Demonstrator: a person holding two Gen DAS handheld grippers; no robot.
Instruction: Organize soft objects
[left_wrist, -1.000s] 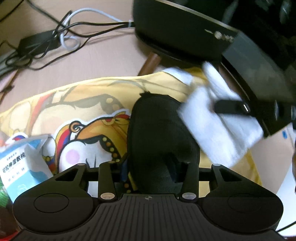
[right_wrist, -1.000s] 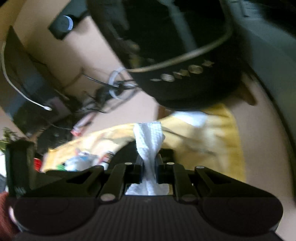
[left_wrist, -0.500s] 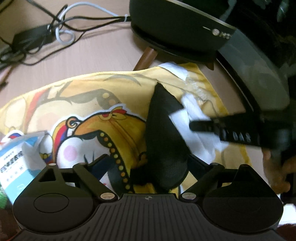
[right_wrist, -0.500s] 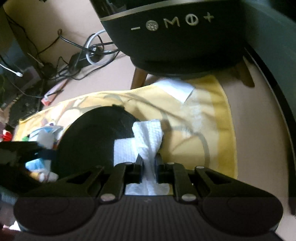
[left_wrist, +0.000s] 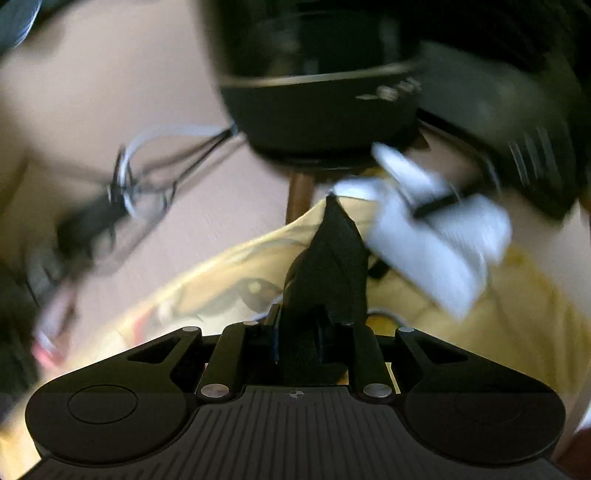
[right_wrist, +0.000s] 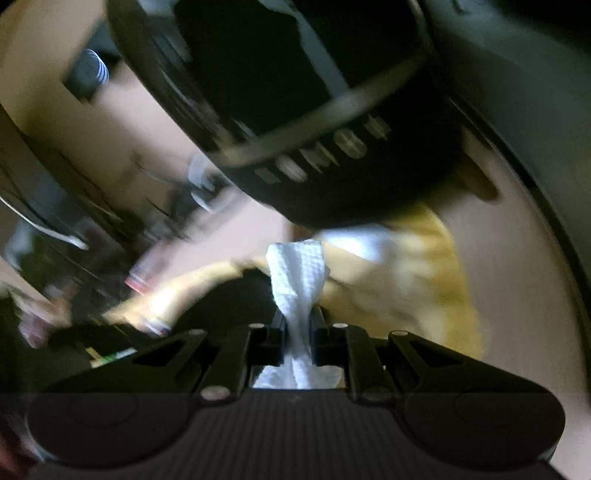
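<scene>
Now, left wrist: my left gripper is pinching the black cloth over the yellow printed cloth.
Right wrist: my right gripper is clamping the white paper towel beneath the black speaker.

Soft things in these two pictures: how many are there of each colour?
Black: 1, the black fabric piece pinched in the left gripper.
White: 1, the white paper towel pinched in the right gripper.
Yellow: 1, the yellow printed cloth lying underneath.
Total: 3
</scene>
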